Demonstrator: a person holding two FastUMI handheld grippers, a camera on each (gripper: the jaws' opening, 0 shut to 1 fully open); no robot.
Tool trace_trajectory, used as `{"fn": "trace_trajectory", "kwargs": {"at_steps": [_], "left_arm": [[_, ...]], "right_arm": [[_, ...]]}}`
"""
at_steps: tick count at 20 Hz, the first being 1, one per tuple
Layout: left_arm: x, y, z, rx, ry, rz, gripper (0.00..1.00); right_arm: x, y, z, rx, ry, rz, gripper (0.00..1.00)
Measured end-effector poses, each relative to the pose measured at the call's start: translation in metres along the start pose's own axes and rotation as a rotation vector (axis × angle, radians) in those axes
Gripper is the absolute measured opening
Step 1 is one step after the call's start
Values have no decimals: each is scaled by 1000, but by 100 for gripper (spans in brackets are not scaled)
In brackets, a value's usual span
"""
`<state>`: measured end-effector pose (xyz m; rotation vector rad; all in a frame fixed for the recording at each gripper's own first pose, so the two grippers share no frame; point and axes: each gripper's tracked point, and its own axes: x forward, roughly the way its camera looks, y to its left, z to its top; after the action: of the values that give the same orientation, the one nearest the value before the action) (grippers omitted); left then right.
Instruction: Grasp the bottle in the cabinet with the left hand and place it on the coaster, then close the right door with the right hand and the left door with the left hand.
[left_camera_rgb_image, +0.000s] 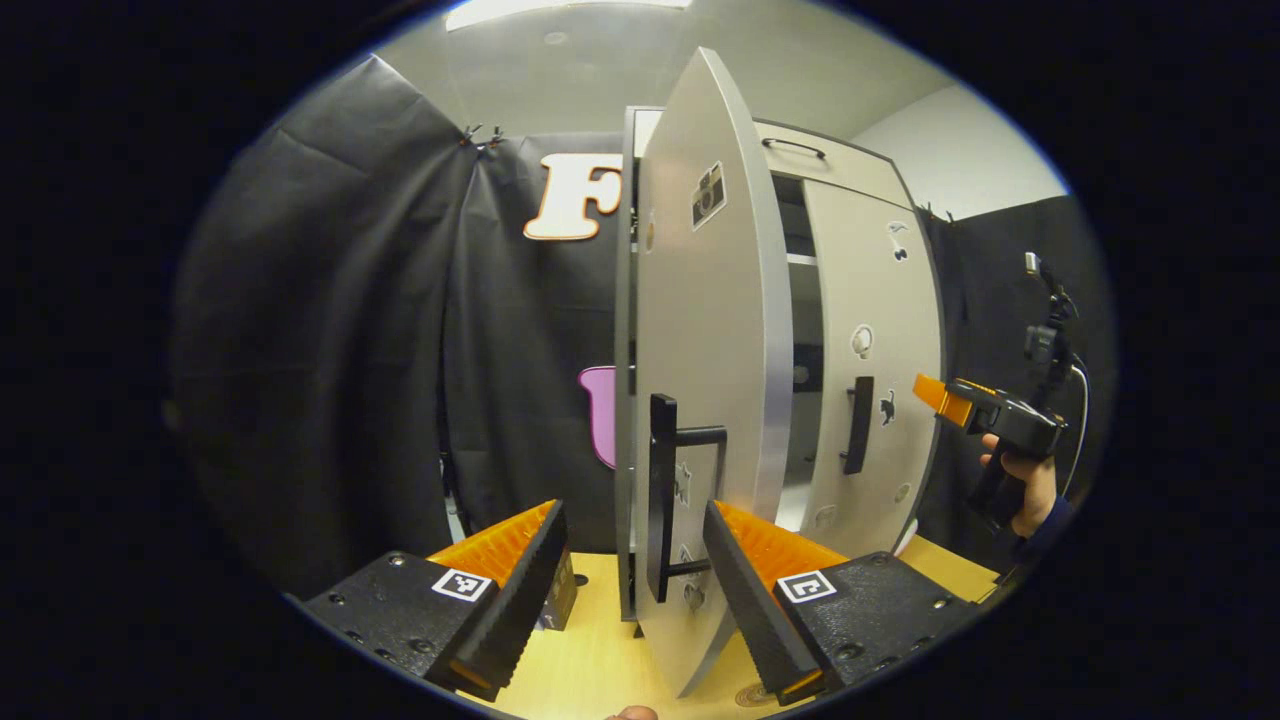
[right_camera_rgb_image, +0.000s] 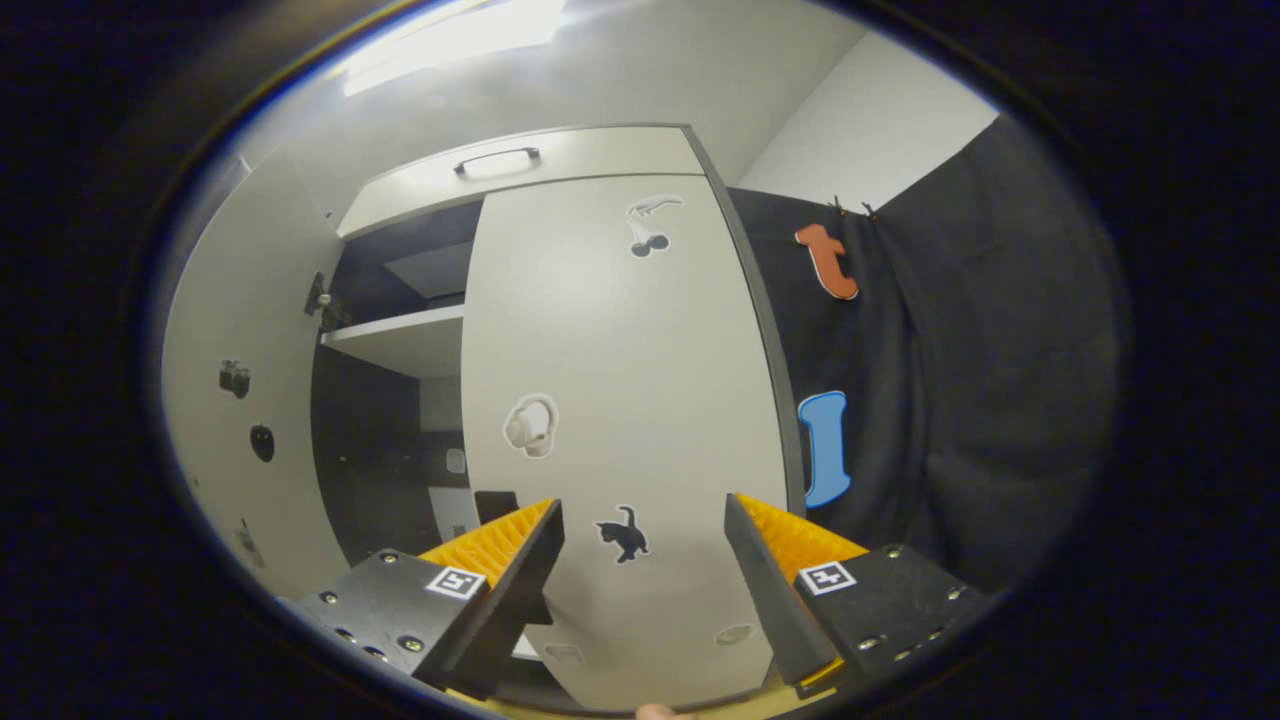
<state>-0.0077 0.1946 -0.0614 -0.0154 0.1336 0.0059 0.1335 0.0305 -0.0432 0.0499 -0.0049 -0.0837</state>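
- Two doors are what is left of the job, as we judge it: the right door (right_camera_rgb_image: 620, 420) looks shut or nearly so, and the left door (left_camera_rgb_image: 705, 380) stands wide open, edge-on to us in the left gripper view.
- Our left gripper (left_camera_rgb_image: 630, 570) is open and empty, its fingers either side of the left door's lower edge and its black handle (left_camera_rgb_image: 665, 495).
- Our right gripper (right_camera_rgb_image: 640, 575) is open too, holding nothing, facing the right door's front.
- We cannot make out the bottle; a small round mark low on the bench (left_camera_rgb_image: 590, 650) may be the coaster, but we cannot tell.
- We expect the left door to be stiff, light and smooth-faced, so we would push its flat face near the handle, not pinch it.
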Motion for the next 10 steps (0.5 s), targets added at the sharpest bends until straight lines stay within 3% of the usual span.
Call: {"fn": "trace_trajectory", "kwargs": {"at_steps": [6,7,10], "left_arm": [[17,-33,-6,-29,-3,-49,89],[21,-34,-7,-25,1,-44,84],[32,-46,-8,-55,-3,-67,89]], "right_arm": [[-23,-54,-9,-25,42,-71,98],[-28,-65,-11,-24,50,-89,98],[-38,-97,-13,-27,66,-145,98]]}}
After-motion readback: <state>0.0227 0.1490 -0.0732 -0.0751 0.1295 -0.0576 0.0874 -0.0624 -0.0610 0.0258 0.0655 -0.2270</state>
